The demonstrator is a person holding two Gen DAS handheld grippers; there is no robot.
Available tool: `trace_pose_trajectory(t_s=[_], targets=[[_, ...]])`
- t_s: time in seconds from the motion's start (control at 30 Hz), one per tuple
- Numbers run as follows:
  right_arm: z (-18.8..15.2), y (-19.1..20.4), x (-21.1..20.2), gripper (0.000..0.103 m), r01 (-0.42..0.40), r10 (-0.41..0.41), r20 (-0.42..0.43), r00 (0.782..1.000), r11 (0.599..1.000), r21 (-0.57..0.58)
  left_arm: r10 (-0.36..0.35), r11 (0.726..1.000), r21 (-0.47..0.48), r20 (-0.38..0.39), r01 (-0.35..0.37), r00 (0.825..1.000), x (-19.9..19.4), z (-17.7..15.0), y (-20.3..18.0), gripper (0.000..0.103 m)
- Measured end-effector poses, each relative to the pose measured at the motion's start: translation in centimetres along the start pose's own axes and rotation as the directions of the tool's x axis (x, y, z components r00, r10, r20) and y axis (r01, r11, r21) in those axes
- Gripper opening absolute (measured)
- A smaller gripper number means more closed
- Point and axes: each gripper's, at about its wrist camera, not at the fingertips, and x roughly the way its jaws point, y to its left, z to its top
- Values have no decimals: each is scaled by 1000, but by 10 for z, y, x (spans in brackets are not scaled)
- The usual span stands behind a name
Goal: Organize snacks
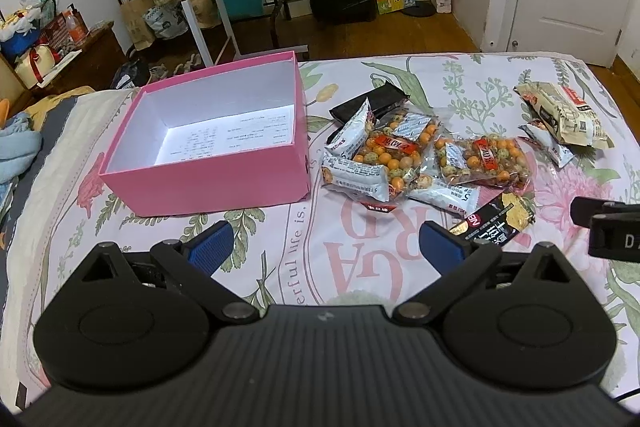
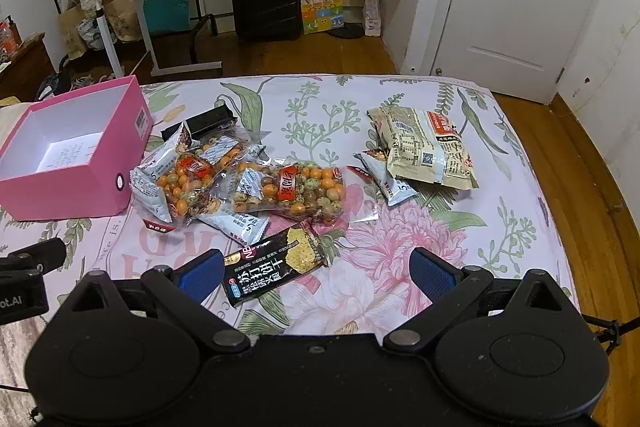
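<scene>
Snacks are lying on the floral bedsheet (image 2: 400, 259). My right gripper (image 2: 316, 273) is hovering wide open, a black cracker packet (image 2: 276, 267) lying nearest, between its fingers but untouched. My left gripper (image 1: 324, 241) is also gaping, empty. Peanut bags (image 2: 288, 191) are lying at twelve o'clock, a beige packet (image 2: 424, 147) at one, and the open pink box (image 2: 72, 163) is sitting at ten o'clock.

A bed (image 2: 400, 287) with a floral cover carries a pink box (image 2: 80, 187) on the left and scattered snack packets (image 2: 288, 193) to its right.
</scene>
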Motion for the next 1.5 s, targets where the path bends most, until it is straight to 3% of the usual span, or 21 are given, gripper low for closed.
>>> trace_pose_trajectory(t_s=[0.7, 0.9, 1.0, 1.13, 1.27, 1.3, 1.43, 1.5], targets=[[-1, 0, 1, 100, 0, 0, -3, 1000, 1000, -5, -39, 999, -26, -44, 38, 998, -2, -3, 7, 99], [-5, -1, 5, 100, -95, 103, 61, 993, 988, -120, -112, 987, -118, -53, 105, 992, 11, -8, 13, 99], [-6, -11, 26, 100, -116, 141, 108, 984, 971, -209, -180, 977, -127, -79, 169, 980, 32, -9, 8, 96], [-1, -35, 75, 97, -166, 180, 66, 981, 969, -184, -228, 972, -69, -55, 224, 972, 63, -13, -14, 90], [0, -54, 122, 81, -345, 346, -10, 938, 934, -93, -332, 943, -71, -101, 326, 938, 102, -14, -36, 87], [-1, -55, 130, 74, -376, 376, -20, 927, 923, -80, -342, 939, -70, -114, 336, 933, 110, -14, -42, 84], [-7, -53, 158, 63, -481, 478, -57, 876, 875, -48, -404, 915, -74, -163, 397, 900, 142, -22, -67, 72], [-10, -49, 170, 61, -477, 474, -64, 878, 877, -52, -418, 909, -96, -188, 407, 889, 160, -26, -76, 66]])
